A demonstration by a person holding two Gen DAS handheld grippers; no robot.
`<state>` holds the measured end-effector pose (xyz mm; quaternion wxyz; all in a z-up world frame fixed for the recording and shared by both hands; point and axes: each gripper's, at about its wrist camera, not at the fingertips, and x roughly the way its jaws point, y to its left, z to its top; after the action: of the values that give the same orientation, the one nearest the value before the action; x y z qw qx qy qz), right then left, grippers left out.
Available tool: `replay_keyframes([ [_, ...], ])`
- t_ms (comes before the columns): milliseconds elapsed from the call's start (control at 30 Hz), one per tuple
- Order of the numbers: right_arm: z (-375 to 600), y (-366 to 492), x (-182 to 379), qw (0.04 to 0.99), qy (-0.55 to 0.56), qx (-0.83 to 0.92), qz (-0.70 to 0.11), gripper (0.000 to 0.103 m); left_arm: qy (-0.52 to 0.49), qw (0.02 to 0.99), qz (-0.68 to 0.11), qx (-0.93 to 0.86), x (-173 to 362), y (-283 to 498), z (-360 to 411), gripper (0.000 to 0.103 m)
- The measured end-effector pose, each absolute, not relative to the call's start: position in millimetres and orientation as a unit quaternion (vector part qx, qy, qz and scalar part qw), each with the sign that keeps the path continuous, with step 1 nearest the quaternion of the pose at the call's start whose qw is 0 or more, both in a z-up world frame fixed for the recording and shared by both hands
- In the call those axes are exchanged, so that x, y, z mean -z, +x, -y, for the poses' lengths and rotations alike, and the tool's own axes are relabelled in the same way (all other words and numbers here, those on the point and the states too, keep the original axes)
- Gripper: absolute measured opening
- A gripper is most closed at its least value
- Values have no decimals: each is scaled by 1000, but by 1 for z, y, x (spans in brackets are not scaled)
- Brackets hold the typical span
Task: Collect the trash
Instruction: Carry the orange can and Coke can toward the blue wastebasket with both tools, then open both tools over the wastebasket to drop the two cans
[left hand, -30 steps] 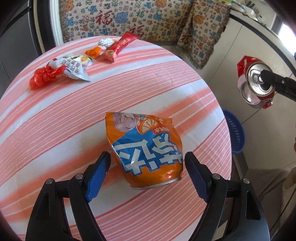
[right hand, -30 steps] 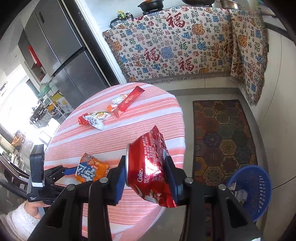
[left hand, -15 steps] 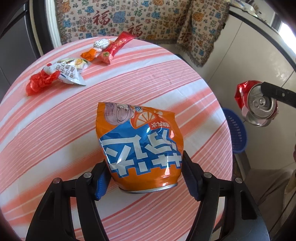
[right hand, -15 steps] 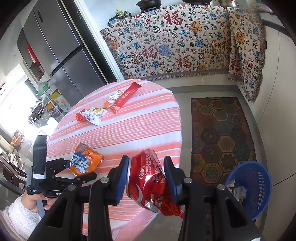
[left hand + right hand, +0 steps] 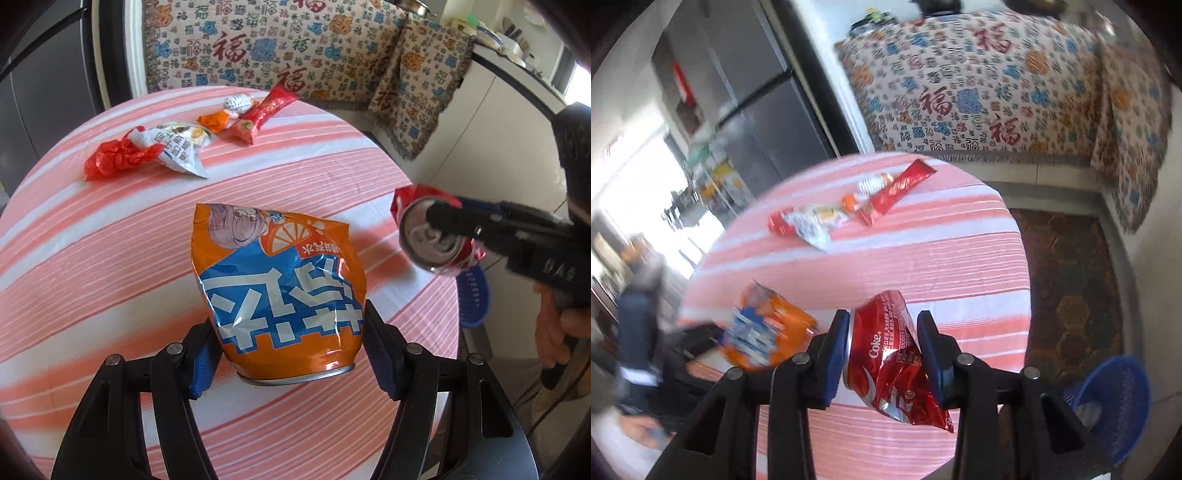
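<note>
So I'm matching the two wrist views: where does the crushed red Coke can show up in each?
Left wrist: Coke can at mid-right, off the table's edge, pinched by the right gripper.
Right wrist: Coke can at bottom centre, between the right gripper's fingers.
Shared landmark: blue basket on the floor, beyond the can.
</note>
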<state>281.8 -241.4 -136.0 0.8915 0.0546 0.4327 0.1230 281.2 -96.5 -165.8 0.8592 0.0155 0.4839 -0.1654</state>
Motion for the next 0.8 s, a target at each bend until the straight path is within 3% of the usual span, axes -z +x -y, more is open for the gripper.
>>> replay_keyframes([
  [233,224,268,165,873,3,-119,-473,46,23,858,-485,170,171,277,99,70],
  [367,213,263,159,868,-56,-88,-486,39,21,859,-481,175,166,276,105,70],
  [800,340,244,98,891,114,-48,-436,39,63,848,-449,275,129,281,240,70],
])
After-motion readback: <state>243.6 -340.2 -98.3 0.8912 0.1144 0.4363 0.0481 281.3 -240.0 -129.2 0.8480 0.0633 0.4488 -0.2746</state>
